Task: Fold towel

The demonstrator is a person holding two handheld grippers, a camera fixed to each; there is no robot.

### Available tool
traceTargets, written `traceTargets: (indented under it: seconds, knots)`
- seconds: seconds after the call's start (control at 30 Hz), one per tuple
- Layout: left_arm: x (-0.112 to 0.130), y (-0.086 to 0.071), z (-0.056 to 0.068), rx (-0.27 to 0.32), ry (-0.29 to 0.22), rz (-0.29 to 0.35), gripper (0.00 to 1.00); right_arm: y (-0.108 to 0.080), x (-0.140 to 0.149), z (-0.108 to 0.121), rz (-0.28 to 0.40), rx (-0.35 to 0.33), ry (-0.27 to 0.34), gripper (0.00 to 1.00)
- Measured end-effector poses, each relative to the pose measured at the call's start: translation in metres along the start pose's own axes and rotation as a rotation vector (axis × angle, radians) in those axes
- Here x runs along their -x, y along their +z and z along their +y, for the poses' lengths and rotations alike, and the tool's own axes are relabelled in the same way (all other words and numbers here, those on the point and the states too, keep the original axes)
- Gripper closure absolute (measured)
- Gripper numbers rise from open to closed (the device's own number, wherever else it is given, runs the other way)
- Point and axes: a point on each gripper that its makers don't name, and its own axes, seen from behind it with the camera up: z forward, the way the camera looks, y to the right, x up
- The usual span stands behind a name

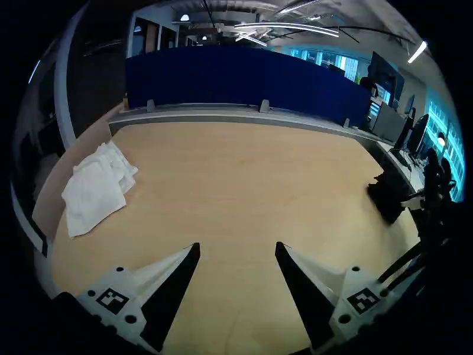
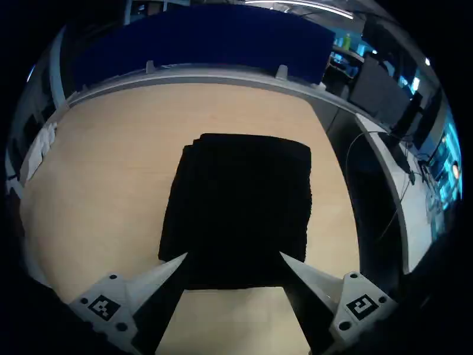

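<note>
- In the left gripper view, the left gripper [image 1: 236,244] is nearest the camera, with its two fingers spread wide apart and nothing between them but bare tabletop.
- In the right gripper view, the right gripper [image 2: 233,254] also has its fingers spread wide and grips nothing.
- The near edge of a black towel [image 2: 239,201] lies between the right gripper's fingers, with one fingertip by each near corner. I cannot tell whether the tips touch the cloth.
- The black towel lies flat on the light wooden table [image 2: 106,154] as a neat folded rectangle, roughly in the middle of the tabletop, with its long side running away from the camera.
- Farther off, at the table's left edge, is a loose pile of white towels [image 1: 94,189]. It is rumpled and well apart from the black towel, and it shows as a small pale patch [image 2: 38,145] in the right gripper view.
- A dark shape sits at the table's right edge in the left gripper view, too murky to identify.
- A dark blue partition [image 1: 236,77] stands along the far edge of the table.
- Beyond the table on the right, monitors [image 1: 414,130] stand on a neighbouring desk [image 2: 408,195].
- Long ceiling lights [image 1: 290,26] hang overhead.
</note>
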Motion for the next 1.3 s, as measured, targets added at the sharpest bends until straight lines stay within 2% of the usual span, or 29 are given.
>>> traceTargets:
  seconds: [0.3,0.5,0.67,1.0,1.3]
  knots:
    - [-0.002,0.004,-0.001,-0.001,0.003,-0.005,0.06,0.005,0.002,-0.001,-0.013,0.004,-0.026,0.00]
    - [-0.005,0.006,0.001,0.000,-0.003,-0.004,0.06,-0.004,-0.023,0.000,0.032,0.005,-0.052,0.00]
    - [-0.006,0.006,-0.001,-0.004,-0.005,-0.003,0.06,-0.003,-0.050,0.006,0.072,0.008,-0.057,0.00]
    - [-0.008,0.005,-0.011,-0.034,-0.017,-0.004,0.06,0.022,-0.093,0.011,0.099,-0.002,-0.041,0.00]
    - [-0.006,0.001,-0.020,-0.071,-0.035,-0.005,0.06,0.050,-0.102,0.015,0.064,-0.009,-0.042,0.00]
